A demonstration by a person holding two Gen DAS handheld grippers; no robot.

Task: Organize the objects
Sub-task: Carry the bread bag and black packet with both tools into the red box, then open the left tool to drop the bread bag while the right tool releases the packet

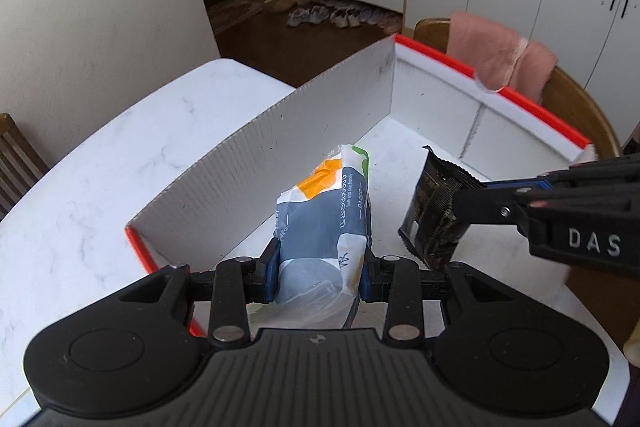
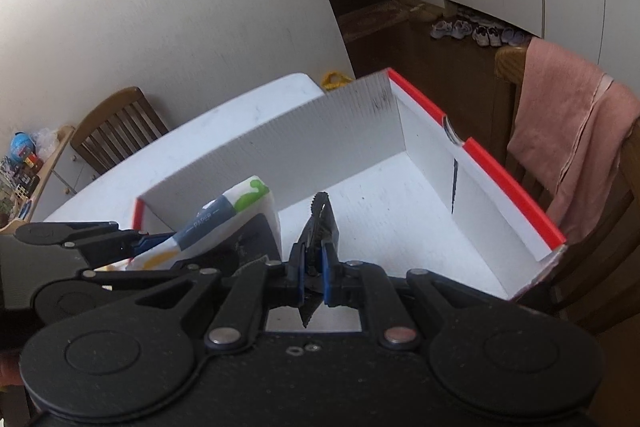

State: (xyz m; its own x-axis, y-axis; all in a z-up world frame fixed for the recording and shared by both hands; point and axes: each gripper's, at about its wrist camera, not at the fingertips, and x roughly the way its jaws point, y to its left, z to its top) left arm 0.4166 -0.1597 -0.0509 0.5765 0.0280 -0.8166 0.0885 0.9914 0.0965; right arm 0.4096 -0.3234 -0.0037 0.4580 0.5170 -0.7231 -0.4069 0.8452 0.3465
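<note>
my left gripper [image 1: 318, 277] has its fingers clamped on a tissue pack [image 1: 324, 219] inside the white box [image 1: 280, 147] on the desk [image 1: 100, 155]. my right gripper [image 2: 314, 269] pinches a black sachet [image 2: 320, 223] edge-on, just beside the pack, over the box floor.

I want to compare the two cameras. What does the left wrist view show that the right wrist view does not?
Only the left wrist view shows the black packet's flat printed face and the tissue pack squeezed between the left gripper's jaws. Only the right wrist view shows the slatted chair and the toy shelf. Both show the white box, the pink towel and the shoes.
</note>
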